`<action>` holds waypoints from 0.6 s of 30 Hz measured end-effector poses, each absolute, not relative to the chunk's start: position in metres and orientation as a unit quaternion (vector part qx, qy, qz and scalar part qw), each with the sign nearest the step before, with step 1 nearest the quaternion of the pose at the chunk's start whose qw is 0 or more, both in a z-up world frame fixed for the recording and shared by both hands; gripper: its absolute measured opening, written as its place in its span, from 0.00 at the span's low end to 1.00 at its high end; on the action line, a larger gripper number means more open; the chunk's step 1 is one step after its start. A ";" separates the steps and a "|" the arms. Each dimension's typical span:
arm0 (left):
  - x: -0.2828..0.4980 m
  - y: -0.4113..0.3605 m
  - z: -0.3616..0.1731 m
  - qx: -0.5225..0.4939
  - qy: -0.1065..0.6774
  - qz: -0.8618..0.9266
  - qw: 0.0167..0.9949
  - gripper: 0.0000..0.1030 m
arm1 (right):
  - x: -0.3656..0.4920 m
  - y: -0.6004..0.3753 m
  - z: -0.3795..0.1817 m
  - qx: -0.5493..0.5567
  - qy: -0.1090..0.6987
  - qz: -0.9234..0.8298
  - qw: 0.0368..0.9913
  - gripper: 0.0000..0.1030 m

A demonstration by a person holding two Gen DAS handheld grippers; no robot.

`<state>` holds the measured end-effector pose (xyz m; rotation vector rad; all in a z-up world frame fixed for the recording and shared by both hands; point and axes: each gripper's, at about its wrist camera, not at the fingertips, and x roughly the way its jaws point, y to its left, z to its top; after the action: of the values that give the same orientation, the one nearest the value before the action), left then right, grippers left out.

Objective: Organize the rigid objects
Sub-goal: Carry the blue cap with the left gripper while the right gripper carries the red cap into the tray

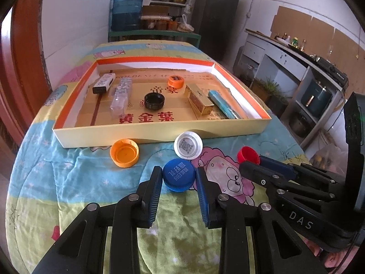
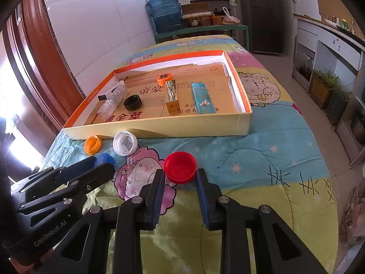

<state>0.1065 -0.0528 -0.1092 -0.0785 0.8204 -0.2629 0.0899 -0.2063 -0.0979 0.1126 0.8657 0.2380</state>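
The left tool (image 1: 179, 178), fingers apart, flanks the blue cap (image 1: 179, 175); the right tool (image 2: 180, 177), also apart, flanks the red cap (image 2: 180, 167). White cap (image 1: 188, 145) and orange cap (image 1: 124, 152) lie before the tray (image 1: 159, 132).

A quilted cartoon-print cover (image 1: 68, 182) in blue, yellow-green and pink spreads over the table surface. At twelve o'clock, beyond the table's far edge, stands a green metal shelving rack (image 1: 157, 34); a large blue water jug (image 1: 126, 11) rests on its left end, with jars, pots and a tied plastic bag (image 1: 186, 26) beside it. At one o'clock, a dark refrigerator (image 1: 216, 16) stands against the rear wall. From two to three o'clock runs a white counter unit (image 1: 285, 59) carrying bottles and a stove, with open compartments beneath and cardboard sheets (image 1: 319, 32) fixed to the wall above. At nine o'clock is a reddish-brown wooden door (image 1: 25, 57).
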 end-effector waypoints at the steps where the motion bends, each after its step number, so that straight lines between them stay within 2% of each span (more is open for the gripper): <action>1: 0.106 -0.052 -0.108 -0.038 0.396 -0.127 0.908 0.30 | 0.090 -0.206 -0.098 0.054 0.418 0.115 0.900 0.28; 18: 0.092 -0.014 -0.068 -0.058 0.349 -0.112 0.929 0.30 | 0.078 -0.191 -0.071 0.005 0.375 0.121 0.919 0.28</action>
<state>0.0916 -0.0135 -0.0682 -0.1182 0.7153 -0.2294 0.0775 -0.1912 -0.0709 0.0111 0.7707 0.2488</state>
